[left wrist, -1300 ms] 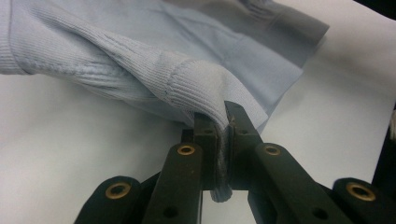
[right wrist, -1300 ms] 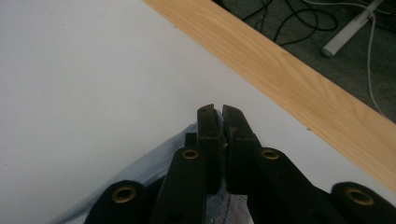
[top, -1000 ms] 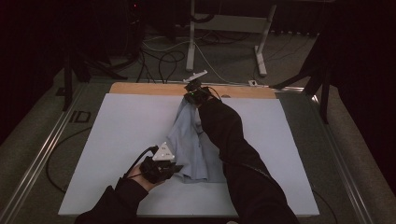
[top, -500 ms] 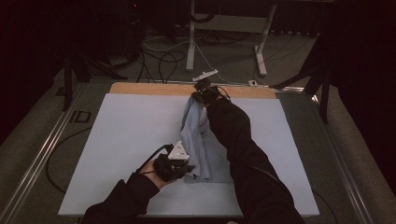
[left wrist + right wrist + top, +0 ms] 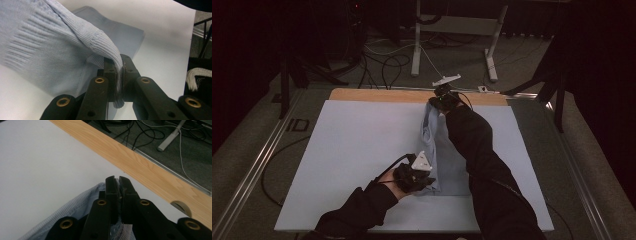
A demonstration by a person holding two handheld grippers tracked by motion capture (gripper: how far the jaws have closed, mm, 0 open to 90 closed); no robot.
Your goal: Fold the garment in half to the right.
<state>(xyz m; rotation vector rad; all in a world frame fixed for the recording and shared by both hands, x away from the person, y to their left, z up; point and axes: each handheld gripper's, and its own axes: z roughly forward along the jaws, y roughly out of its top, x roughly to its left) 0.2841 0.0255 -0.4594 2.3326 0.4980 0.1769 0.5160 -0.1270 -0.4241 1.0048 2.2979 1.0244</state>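
A light blue knitted garment (image 5: 443, 150) lies folded lengthwise on the white table cover (image 5: 347, 145), right of centre. My left gripper (image 5: 424, 181) is at its near left corner, shut on the ribbed hem (image 5: 110, 50), which it lifts off the cover. At the far end of the garment, close to the wooden table edge (image 5: 377, 95), my right gripper (image 5: 437, 102) is shut on the cloth's far corner (image 5: 82, 203). The person's right forearm (image 5: 477, 150) lies over the garment's right side and hides it.
Beyond the wooden edge (image 5: 140, 160) are floor cables (image 5: 382, 60) and a white stand leg (image 5: 416, 37). A metal rail (image 5: 257, 160) runs along the left of the table. Open cover lies to the left of the garment.
Both grippers have carried the garment to the right; the left one moved from left of the cloth's near edge towards the middle, folding the cloth narrower. The right one shifted right along the wooden edge.
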